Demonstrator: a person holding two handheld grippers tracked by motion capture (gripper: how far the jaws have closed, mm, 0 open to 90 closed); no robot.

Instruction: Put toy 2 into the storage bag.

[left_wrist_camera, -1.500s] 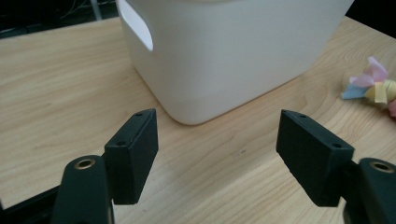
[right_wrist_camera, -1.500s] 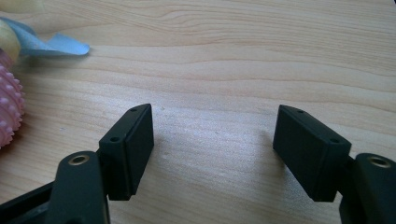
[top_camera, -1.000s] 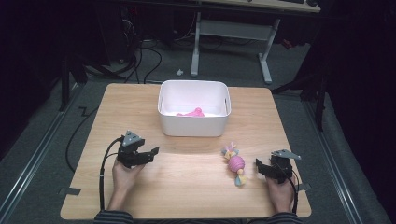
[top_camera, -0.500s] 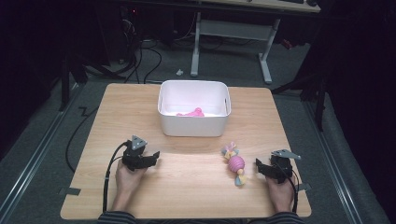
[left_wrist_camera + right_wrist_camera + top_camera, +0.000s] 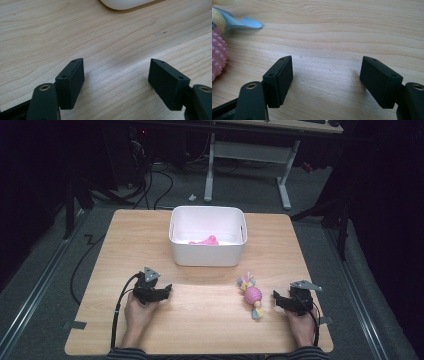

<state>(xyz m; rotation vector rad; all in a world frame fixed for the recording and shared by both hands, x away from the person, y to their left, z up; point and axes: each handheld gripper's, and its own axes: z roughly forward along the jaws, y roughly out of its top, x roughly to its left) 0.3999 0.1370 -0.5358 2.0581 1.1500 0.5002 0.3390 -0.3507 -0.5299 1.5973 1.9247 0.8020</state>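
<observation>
One white bin (image 5: 207, 251) with one pink item (image 5: 205, 240) inside; one pink spiky toy (image 5: 251, 295) on the table (image 5: 210, 320) — near the right gripper (image 5: 278, 300). Two grippers, both low over the wood; left gripper (image 5: 163, 291) and right alike — jaws apart, empty.

A white bin (image 5: 208, 251) stands on the far middle of the wooden desk (image 5: 125, 240) with a pink item (image 5: 205, 240) lying inside it, while beyond the desk, on the grey floor behind the bin, a white-legged table frame (image 5: 247, 155) and dark cables (image 5: 150, 185) show.
</observation>
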